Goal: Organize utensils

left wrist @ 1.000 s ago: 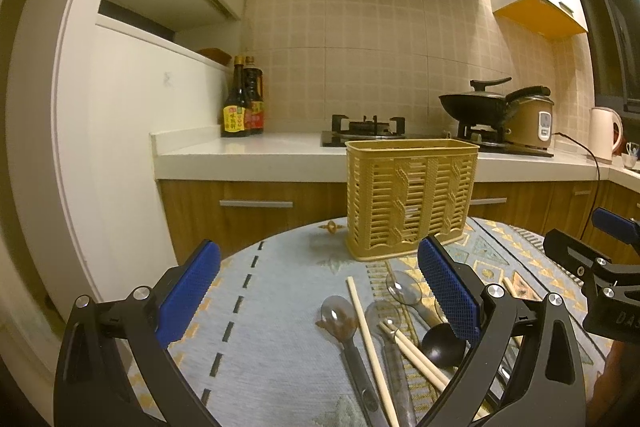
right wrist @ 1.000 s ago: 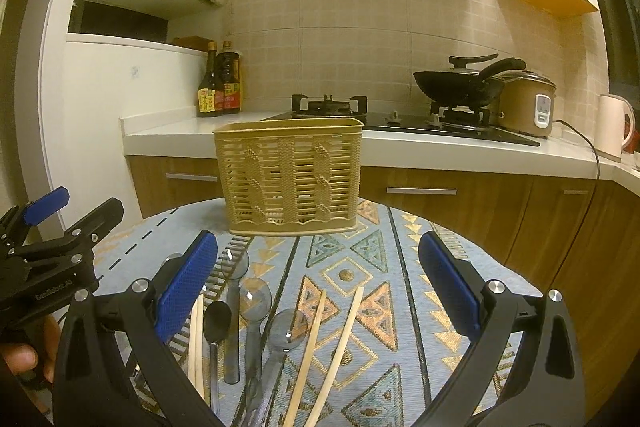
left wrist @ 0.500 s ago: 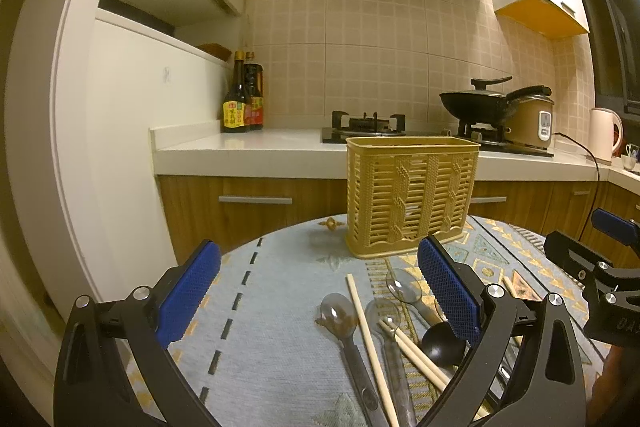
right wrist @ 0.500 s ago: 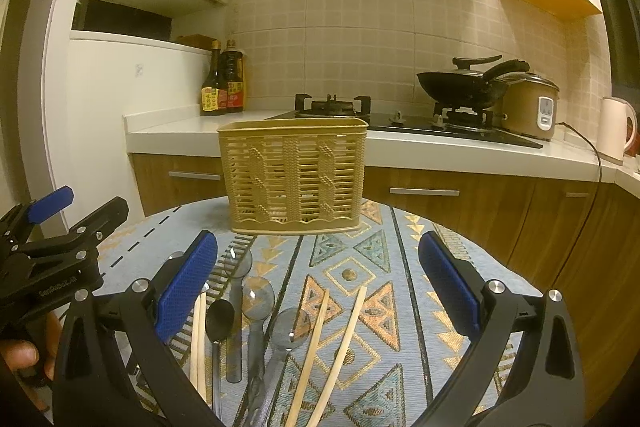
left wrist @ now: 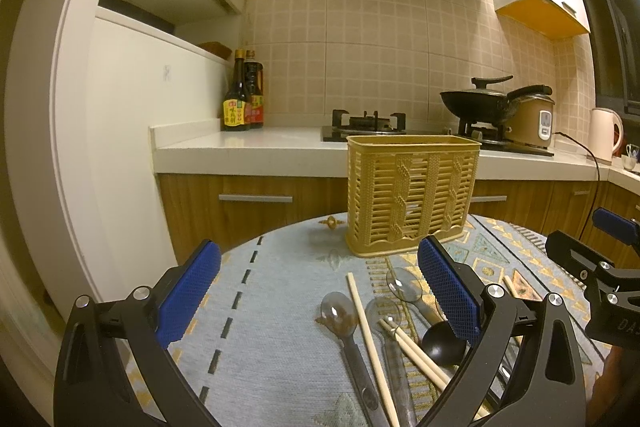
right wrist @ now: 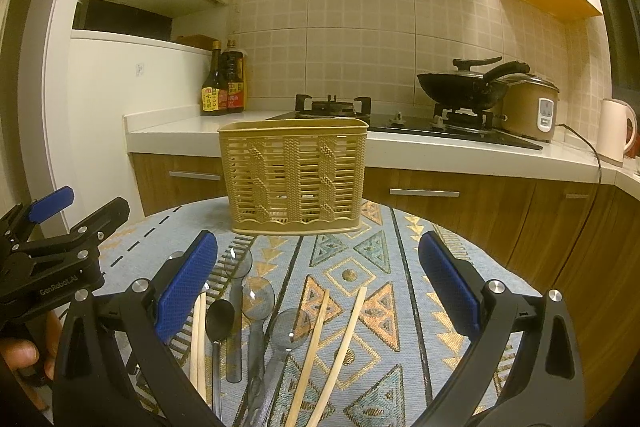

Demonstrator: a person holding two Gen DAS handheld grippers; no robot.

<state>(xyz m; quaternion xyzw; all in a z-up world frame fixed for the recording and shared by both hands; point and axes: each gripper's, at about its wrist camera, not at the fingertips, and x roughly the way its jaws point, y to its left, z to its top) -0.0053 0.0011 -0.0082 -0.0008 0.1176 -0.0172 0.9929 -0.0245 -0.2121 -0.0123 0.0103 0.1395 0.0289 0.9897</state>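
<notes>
A tan slotted utensil basket (left wrist: 412,195) (right wrist: 294,177) stands upright at the far side of a round table with a patterned cloth (right wrist: 384,267). Clear plastic spoons (right wrist: 258,301) (left wrist: 338,311), a black spoon (right wrist: 219,319) (left wrist: 442,339) and wooden chopsticks (right wrist: 332,351) (left wrist: 368,323) lie loose on the cloth in front of it. My left gripper (left wrist: 318,291) is open and empty, above the cloth left of the utensils. My right gripper (right wrist: 318,283) is open and empty, above the utensils.
A kitchen counter (left wrist: 256,147) runs behind the table with two sauce bottles (left wrist: 242,99), a gas hob (right wrist: 332,107), a wok (right wrist: 464,83), a rice cooker (right wrist: 532,111) and a kettle (right wrist: 616,131). A white cabinet wall (left wrist: 120,147) stands at the left.
Both grippers have risen or tilted very slightly; the basket sits a little lower in both views. Nothing on the table has moved.
</notes>
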